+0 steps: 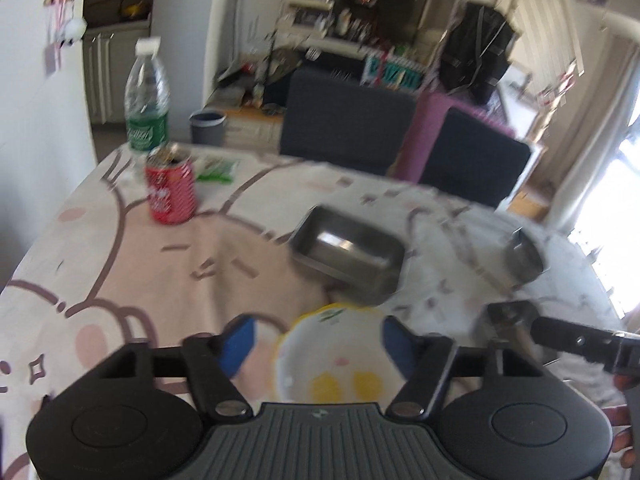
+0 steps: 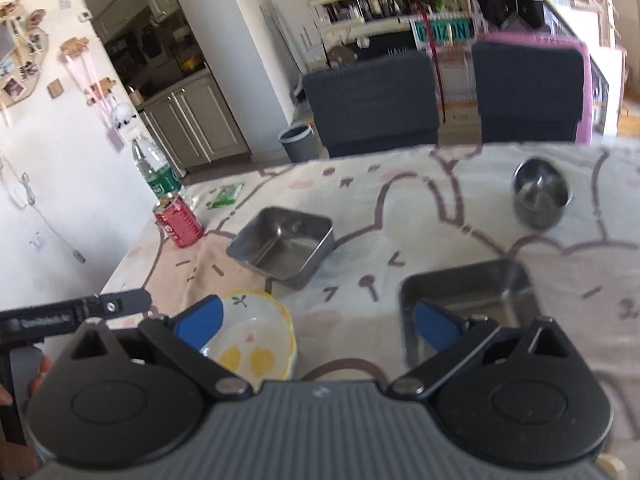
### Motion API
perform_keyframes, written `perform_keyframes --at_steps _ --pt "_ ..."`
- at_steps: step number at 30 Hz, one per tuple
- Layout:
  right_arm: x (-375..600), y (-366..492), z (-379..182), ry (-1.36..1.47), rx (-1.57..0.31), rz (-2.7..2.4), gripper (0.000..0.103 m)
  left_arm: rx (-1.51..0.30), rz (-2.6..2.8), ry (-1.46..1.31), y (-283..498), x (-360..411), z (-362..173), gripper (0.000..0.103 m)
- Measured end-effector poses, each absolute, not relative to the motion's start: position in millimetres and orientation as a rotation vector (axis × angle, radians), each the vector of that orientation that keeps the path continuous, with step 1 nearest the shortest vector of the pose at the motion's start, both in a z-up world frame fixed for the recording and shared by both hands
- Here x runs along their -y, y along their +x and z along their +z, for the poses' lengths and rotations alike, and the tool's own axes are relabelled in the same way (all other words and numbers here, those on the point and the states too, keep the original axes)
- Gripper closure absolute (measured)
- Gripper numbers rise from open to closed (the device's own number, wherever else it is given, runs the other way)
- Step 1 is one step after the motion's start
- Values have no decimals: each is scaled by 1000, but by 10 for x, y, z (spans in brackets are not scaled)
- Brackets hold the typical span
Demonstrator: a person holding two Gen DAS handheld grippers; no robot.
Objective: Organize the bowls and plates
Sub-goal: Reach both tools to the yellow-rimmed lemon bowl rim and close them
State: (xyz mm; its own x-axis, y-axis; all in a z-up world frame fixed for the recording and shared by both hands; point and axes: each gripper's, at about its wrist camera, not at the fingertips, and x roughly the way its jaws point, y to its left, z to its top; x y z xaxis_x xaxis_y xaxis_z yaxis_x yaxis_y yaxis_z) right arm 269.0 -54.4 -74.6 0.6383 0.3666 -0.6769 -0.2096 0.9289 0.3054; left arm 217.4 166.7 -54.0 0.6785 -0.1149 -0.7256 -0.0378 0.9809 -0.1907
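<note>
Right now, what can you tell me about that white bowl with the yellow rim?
The bowl is white with a wavy yellow rim, two yellow blobs, a small pink mark and a green sprig painted inside. It looks ceramic or plastic, seems empty, and sits upright on the tablecloth, near the table's front. Nothing grips it; a square steel tray sits just beyond.

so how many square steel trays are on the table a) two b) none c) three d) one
a, the right wrist view shows one square steel tray mid-table and a second square tray nearer the right gripper; the other steel dish is a round bowl.
</note>
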Motion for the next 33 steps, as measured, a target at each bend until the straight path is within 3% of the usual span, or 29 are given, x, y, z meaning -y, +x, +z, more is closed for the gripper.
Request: perform_keyframes --at_steps 4,11,14,25,28,33 --pt "310 2876 -926 247 -885 302 0 -900 -28 -201 2327 -1789 -742 58" --pt "77 3108 -1218 284 -1057 257 3 -996 -25 -185 2561 -1825 -1038 71" --pt "14 3182 -1381 307 -1142 260 23 -1029 -25 -173 2626 -1828 -1144 81" --pt "-215 3252 -1654 220 -1245 260 79 -1076 -68 -157 2697 -1831 -1269 88" --pt "-245 3276 -1733 220 -1271 248 86 -1086 -81 -146 2715 -1815 -1294 89" --pt "-341 3228 -1779 198 -1270 274 84 -1111 -106 -128 2746 -1780 -1363 90"
